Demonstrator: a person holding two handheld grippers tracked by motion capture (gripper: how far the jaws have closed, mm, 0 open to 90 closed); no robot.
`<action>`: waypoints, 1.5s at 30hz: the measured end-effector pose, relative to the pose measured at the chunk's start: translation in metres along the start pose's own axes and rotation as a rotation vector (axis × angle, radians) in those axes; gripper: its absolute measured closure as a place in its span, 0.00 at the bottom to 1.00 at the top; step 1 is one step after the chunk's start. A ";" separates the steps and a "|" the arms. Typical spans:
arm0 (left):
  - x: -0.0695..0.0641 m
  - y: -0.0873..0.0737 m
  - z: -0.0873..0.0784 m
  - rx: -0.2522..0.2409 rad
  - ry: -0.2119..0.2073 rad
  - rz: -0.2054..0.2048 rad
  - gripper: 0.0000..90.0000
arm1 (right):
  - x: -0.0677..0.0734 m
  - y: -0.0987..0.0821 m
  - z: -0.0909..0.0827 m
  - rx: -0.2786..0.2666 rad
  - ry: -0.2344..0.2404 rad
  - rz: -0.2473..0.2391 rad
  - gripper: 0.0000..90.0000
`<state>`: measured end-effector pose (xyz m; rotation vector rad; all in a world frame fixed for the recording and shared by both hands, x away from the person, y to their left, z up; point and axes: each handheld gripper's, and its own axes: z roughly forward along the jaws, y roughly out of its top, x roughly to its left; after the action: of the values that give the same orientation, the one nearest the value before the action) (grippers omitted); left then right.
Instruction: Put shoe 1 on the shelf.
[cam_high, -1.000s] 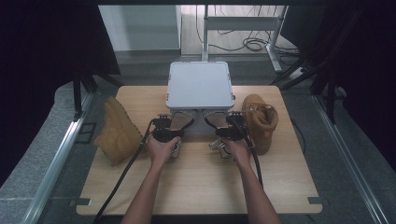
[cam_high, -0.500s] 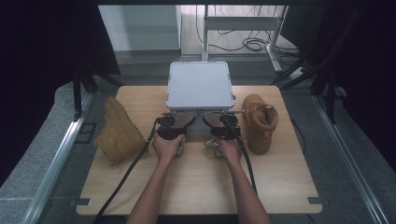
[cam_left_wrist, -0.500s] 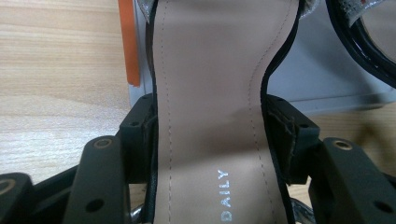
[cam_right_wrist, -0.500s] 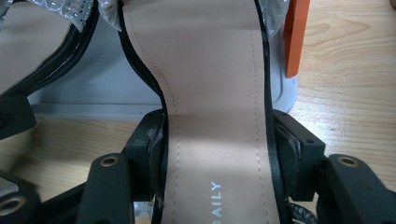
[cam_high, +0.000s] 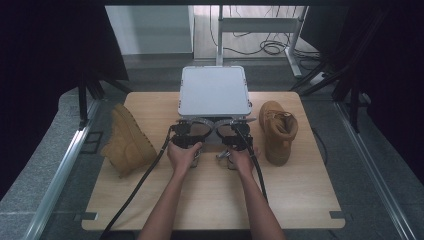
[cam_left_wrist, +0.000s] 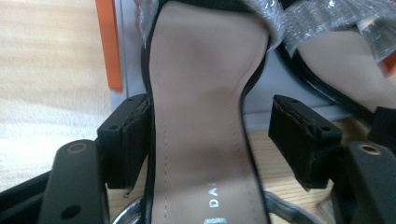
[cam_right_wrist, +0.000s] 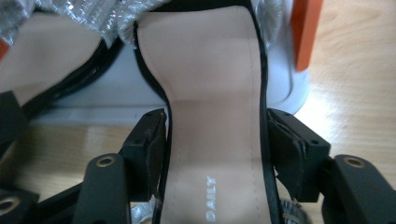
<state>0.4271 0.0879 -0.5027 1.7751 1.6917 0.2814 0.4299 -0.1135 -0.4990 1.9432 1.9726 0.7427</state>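
Note:
Two heeled sandals with beige insoles, black rims and silvery straps lie toe-first toward the white box (cam_high: 215, 91). The left sandal (cam_left_wrist: 201, 70) runs between the jaws of my left gripper (cam_left_wrist: 208, 105). Those jaws have just been opening: the left pad touches the rim and the right pad (cam_left_wrist: 292, 126) stands clear of it. My right gripper (cam_right_wrist: 217, 116) holds the right sandal (cam_right_wrist: 210, 70) at its waist, both pads against the rims, though its jaws have eased slightly wider. In the high view both grippers, left (cam_high: 191, 126) and right (cam_high: 232, 126), sit side by side before the box.
A tan boot (cam_high: 127, 142) lies on its side at the table's left. Its mate (cam_high: 277, 130) stands upright just right of my right hand. The box's orange corner pieces (cam_left_wrist: 108, 46) (cam_right_wrist: 306, 28) flank the sandals. Cables trail toward the front edge of the wooden table (cam_high: 300, 200).
My right hand has shifted left, away from the upright boot and closer to my left hand. The left hand has stayed nearly still.

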 end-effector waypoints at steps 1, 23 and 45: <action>-0.001 0.000 -0.004 -0.009 -0.009 0.006 0.32 | 0.000 0.000 -0.002 -0.021 -0.001 -0.002 0.40; 0.025 -0.056 -0.080 -0.145 -0.164 0.196 0.28 | -0.036 -0.060 -0.073 -0.280 0.271 -0.163 0.27; 0.033 -0.105 -0.066 -0.074 -0.138 0.253 0.26 | -0.042 -0.099 -0.039 -0.243 0.227 -0.331 0.25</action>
<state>0.3087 0.1343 -0.5236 1.9076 1.3452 0.3190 0.3280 -0.1580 -0.5262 1.4010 2.1413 1.0881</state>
